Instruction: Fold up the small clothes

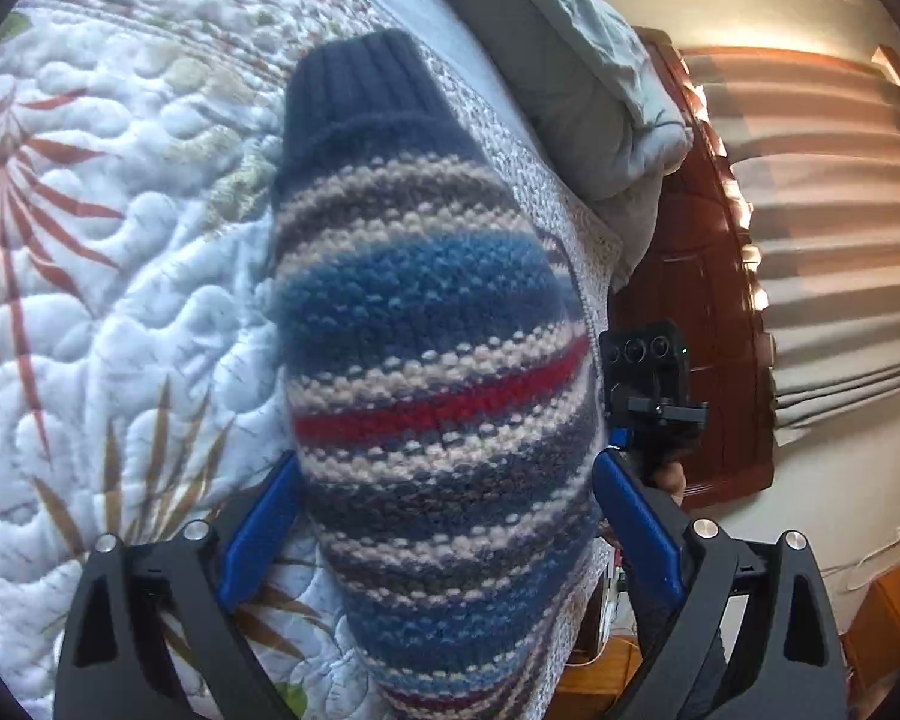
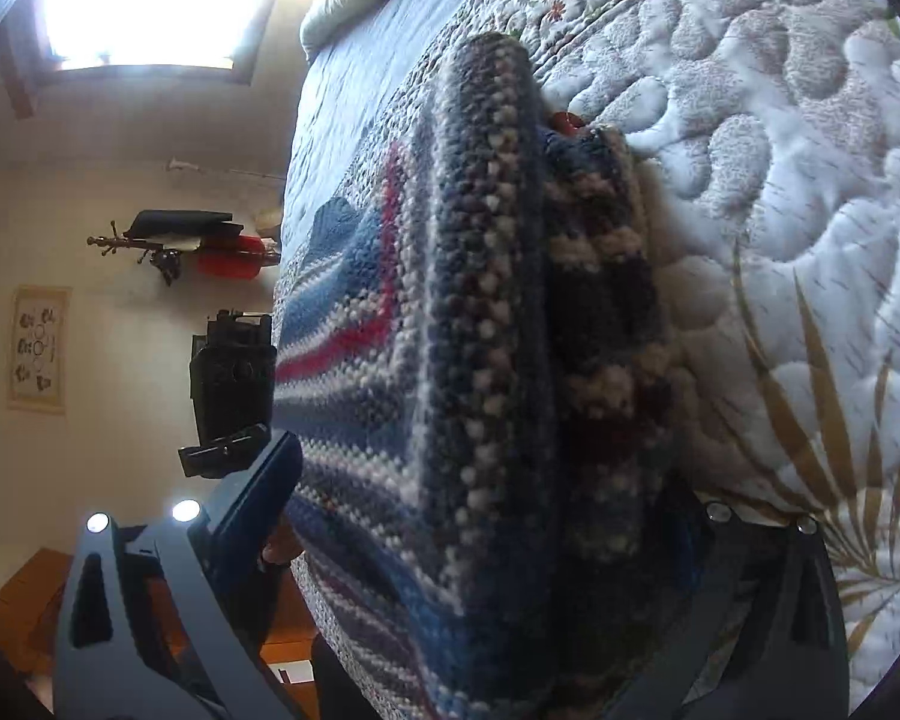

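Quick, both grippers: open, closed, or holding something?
Left gripper: open wide, straddling the striped sweater, not gripping.
Right gripper: open wide around the sweater's folded edge, not gripping.

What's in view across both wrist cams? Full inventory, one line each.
striped knit garment: 1, navy, blue, cream and grey bands with one red stripe, navy ribbed cuff; lies on the quilt, reaching between both grippers' fingers.
quilt: 1, white with red and tan leaf prints; covers the bed.
grey bedding: 1 bundle, grey; far end of the bed.
wall rack: 1, dark, holding something red; on the wall, right wrist view.
wall picture: 1, pale; below the rack.
left gripper: 1, black with blue fingers, wide open astride the garment.
right gripper: 1, same make, wide open; one finger hidden behind the knit.
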Demonstrator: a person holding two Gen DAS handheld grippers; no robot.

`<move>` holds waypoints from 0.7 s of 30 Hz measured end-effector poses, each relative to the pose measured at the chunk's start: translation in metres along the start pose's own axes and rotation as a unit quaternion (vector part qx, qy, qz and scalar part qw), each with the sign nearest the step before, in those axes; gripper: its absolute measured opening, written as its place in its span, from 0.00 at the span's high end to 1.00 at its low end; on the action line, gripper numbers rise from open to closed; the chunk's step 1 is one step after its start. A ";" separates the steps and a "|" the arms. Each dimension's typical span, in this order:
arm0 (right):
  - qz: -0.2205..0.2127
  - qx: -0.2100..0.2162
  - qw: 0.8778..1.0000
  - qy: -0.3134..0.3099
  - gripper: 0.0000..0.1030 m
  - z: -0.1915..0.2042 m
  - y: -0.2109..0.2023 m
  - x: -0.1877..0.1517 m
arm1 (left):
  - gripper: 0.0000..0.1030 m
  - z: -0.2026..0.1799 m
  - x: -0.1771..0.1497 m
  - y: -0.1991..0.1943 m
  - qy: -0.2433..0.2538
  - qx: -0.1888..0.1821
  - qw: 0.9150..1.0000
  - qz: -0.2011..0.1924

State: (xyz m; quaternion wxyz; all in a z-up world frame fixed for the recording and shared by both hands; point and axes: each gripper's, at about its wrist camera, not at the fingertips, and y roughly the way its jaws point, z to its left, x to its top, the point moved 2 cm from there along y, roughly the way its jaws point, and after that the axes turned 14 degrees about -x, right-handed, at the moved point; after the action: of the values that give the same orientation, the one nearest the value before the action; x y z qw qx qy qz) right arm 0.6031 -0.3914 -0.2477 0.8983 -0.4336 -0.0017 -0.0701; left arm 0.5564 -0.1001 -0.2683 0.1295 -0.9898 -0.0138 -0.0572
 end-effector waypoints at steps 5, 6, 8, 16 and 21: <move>-0.006 -0.034 0.999 -0.014 0.27 0.007 0.006 -0.003 | 0.16 0.000 0.002 0.010 -0.010 0.022 1.000 0.002; -0.006 -0.033 0.999 -0.012 0.35 0.005 0.006 -0.004 | 0.17 -0.001 0.003 0.012 -0.012 0.027 1.000 0.003; -0.010 -0.032 0.999 -0.012 0.43 0.003 0.005 -0.006 | 0.21 -0.004 0.004 0.015 -0.014 0.041 0.999 0.005; -0.042 -0.077 0.996 -0.019 0.57 0.014 -0.005 -0.020 | 0.36 -0.041 0.007 0.028 0.018 0.091 0.996 -0.002; -0.059 -0.108 0.992 -0.037 0.60 0.044 -0.017 -0.037 | 0.38 -0.066 0.000 0.021 0.033 0.099 0.995 -0.002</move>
State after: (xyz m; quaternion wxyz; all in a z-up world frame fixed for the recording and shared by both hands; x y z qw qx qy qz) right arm 0.5668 -0.3633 -0.2090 0.8401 -0.5292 -0.0533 -0.1063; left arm 0.5504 -0.1377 -0.2101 0.2267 -0.9698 -0.0171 -0.0886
